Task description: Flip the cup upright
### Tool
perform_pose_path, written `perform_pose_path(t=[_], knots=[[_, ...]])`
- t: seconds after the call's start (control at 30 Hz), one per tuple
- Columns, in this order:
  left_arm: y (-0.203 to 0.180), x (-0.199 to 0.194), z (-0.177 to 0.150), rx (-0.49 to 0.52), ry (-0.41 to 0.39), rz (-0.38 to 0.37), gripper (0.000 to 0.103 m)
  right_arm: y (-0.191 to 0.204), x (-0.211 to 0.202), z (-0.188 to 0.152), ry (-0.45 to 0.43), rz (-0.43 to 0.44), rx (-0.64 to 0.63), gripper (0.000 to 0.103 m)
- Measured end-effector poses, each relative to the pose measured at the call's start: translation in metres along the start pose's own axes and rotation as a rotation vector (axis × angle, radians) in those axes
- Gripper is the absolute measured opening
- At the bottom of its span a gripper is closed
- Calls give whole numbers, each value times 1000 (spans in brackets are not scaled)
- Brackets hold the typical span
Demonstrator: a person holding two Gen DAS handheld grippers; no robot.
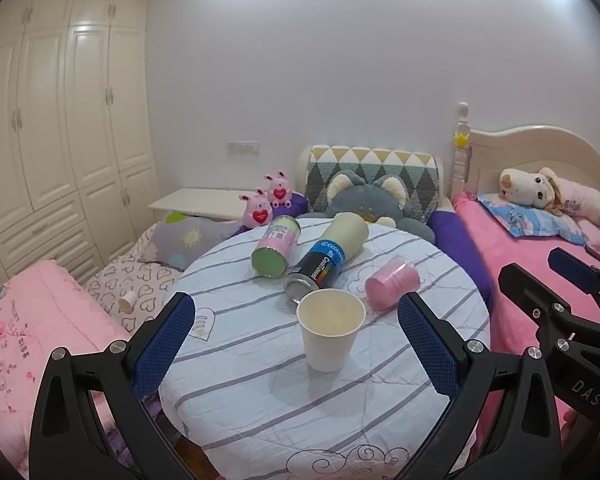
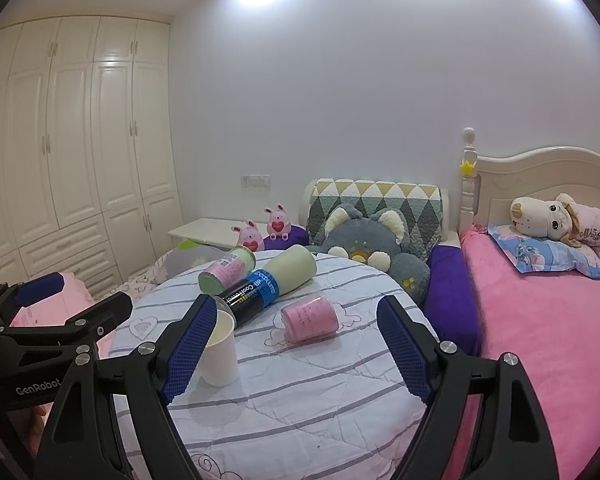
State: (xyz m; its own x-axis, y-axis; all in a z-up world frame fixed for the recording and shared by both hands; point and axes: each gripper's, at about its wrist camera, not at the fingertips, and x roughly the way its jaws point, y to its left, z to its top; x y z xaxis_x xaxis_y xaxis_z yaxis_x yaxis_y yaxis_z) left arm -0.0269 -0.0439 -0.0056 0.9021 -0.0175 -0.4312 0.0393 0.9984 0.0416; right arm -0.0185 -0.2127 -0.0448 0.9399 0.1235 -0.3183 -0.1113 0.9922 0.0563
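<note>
White paper cup (image 1: 330,328) upright on the round table (image 1: 260,400), mouth open to the ceiling, empty inside as far as visible, standing near the table's middle under a striped cloth cover. Just behind it, a black-and-blue can (image 1: 318,270) on its side, metal end toward the cup and very close to its rim; whether touching, impossible to tell. Left of that, a pink-and-green can (image 1: 277,246) also lying down. To the right, a pink tub (image 1: 392,282) on its side, apart from the cup. Left gripper (image 1: 296,344) spread wide, blue pads (image 1: 164,344) well clear on either side of the cup, clamped on nothing. Right gripper (image 2: 296,344) likewise wide apart and empty, held over the table's near side, cup (image 2: 220,350) partly hidden behind its left pad (image 2: 190,344), pink tub (image 2: 310,318) between the fingers farther back. Black-and-blue can (image 2: 256,294) and pink-and-green can (image 2: 226,270) lying beyond. Behind the table, a grey plush cat (image 1: 364,204), two pink bunnies (image 1: 266,202), a pink bed (image 2: 540,340) with a plush dog (image 2: 548,216) on its pillow, and a white wardrobe (image 1: 60,120) along the left wall.
</note>
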Motion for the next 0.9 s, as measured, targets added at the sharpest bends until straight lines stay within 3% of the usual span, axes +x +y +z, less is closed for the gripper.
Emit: perform_pose_path(t=[0.9], knots=[[6, 17, -10, 22, 56, 51, 103, 4, 17, 3, 65, 30, -20, 84]])
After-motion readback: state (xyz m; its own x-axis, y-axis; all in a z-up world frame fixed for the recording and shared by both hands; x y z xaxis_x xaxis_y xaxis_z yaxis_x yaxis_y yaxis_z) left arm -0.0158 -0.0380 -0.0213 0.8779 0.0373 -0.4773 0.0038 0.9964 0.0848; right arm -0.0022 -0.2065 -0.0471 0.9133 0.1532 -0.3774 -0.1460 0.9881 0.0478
